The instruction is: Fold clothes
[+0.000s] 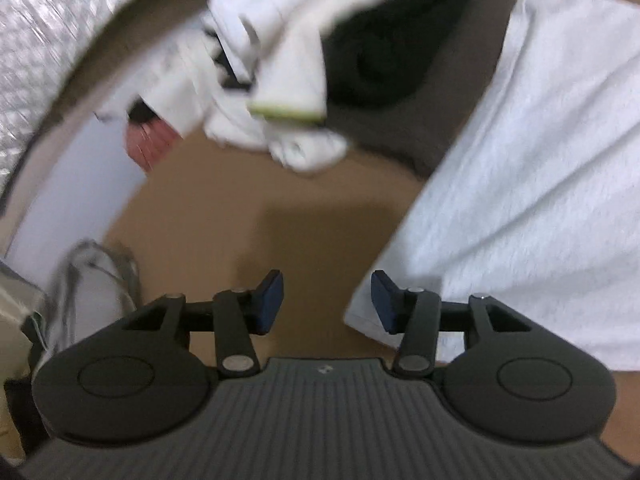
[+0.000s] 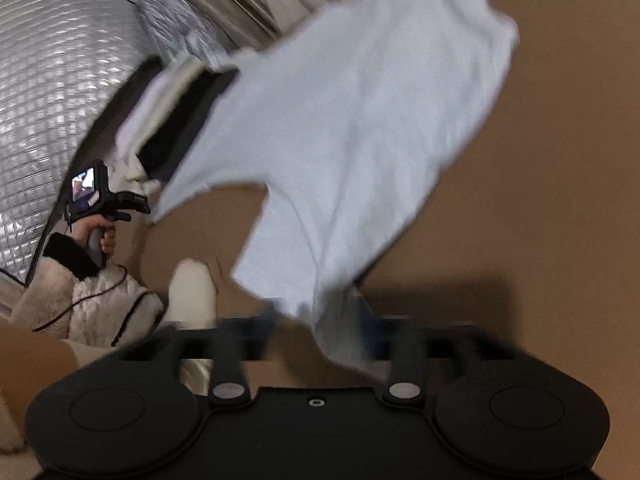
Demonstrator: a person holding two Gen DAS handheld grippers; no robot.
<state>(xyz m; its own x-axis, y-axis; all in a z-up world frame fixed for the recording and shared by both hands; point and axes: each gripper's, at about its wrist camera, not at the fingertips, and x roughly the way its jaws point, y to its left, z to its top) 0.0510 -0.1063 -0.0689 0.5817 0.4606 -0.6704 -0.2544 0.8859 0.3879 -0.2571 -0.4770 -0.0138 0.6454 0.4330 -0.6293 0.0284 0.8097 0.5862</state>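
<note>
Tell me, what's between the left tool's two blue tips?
Nothing. In the left wrist view, only bare brown tabletop shows between the left tool tips; the pale grey cotton T-shirt edge lies behind the right-hand tip.

The T-shirt (image 2: 360,120) is pale grey-white — plain, unpatterned. It lies on a tan-brown table (image 2: 540,200). The padded sheet (image 2: 60,80) is silver, quilted in squares — the fingertips (image 1: 270,300) dark blue.

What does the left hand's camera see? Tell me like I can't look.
The left gripper is open, empty, over a brown table. A white T-shirt lies to its right, its edge beside one finger. Farther back sits a blurry pile of white and dark clothes.
</note>
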